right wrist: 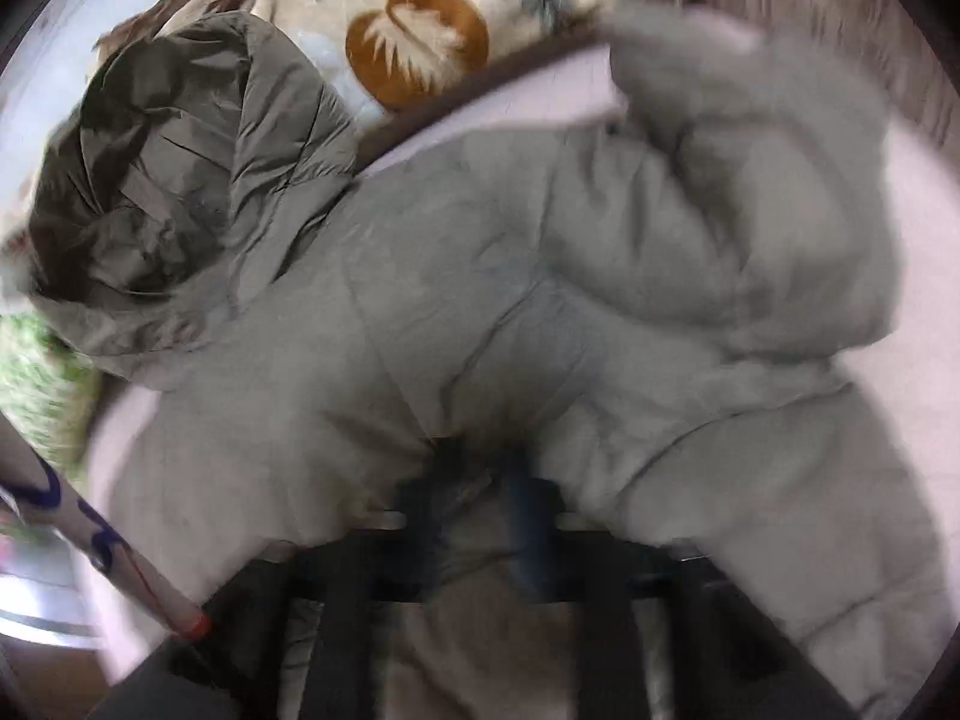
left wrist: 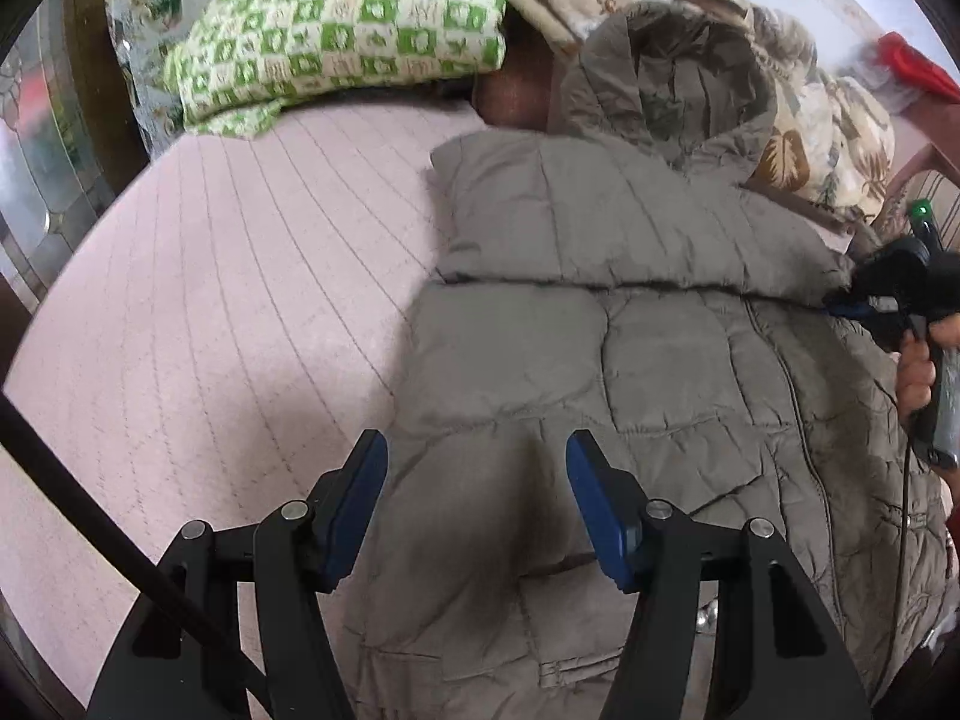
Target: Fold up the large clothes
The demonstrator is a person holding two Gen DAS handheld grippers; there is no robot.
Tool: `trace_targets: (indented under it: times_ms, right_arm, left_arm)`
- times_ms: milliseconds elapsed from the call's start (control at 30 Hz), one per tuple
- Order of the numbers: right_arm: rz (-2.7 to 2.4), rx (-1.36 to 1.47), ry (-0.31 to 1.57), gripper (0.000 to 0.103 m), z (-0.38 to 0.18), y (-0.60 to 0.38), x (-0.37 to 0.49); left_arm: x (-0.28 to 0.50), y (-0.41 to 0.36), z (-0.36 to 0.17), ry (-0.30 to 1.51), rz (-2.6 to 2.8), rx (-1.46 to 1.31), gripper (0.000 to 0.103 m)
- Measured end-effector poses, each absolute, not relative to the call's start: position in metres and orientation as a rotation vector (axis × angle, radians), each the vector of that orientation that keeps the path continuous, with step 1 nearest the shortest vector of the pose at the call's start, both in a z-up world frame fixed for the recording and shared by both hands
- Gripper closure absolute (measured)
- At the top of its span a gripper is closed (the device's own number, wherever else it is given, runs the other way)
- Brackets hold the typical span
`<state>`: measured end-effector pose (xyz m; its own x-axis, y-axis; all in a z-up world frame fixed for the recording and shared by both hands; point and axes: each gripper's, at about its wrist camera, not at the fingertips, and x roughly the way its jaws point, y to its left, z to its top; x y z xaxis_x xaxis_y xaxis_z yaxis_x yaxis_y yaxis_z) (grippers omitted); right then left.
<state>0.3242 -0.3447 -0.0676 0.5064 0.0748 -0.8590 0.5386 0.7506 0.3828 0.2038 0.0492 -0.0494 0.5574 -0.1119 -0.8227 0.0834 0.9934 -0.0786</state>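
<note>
Blue-padded fingers of the left gripper are hovering spread wide just above the lower part of the grey padded coat, gripping nothing. That coat is lying across the pink quilted bed cover, with its hood reaching up toward a leaf-print blanket and a green-and-white checked blanket sitting beyond it. One sleeve is already lying folded crosswise over the chest, its cuff end pointing toward the bare bed cover. In the right wrist view, which is smeared by blur, the right gripper is sitting with its fingers drawn close together and coat fabric bunching between them, so it is apparently pinching the coat near the body seam; the left wrist view is showing the same tool at the coat's far edge, held in the person's right hand. The other sleeve is looking puffed and raised rather than laid flat, so its fold seems to be under way. Judging from this, the task is sitting at an early-to-middle stage: one sleeve is in, the second is being handled, and the hood and the lengthwise folding of the body are not yet done.
</note>
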Motion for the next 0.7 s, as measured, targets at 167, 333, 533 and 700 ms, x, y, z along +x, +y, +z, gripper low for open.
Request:
trace_targets:
  times_ms: [167, 333, 533, 700]
  right_arm:
    - [-0.414, 0.583, 1.085, 0.095, -0.077, -0.36, 0.306]
    - [-0.348, 0.584, 1.002, 0.088, -0.043, -0.395, 0.261]
    - [-0.55, 0.58, 0.793, 0.027, -0.014, -0.505, 0.191]
    - [-0.585, 0.9, 0.812, 0.059, -0.051, -0.602, 0.172]
  left_arm:
    - [0.203, 0.046, -0.055, 0.999, -0.12, -0.061, 0.042]
    - [0.195, 0.039, -0.051, 0.992, -0.154, -0.069, 0.042]
    - [0.194, 0.021, -0.056, 0.999, -0.179, -0.042, 0.042]
    - [0.196, 0.005, -0.06, 0.97, -0.179, 0.033, 0.04]
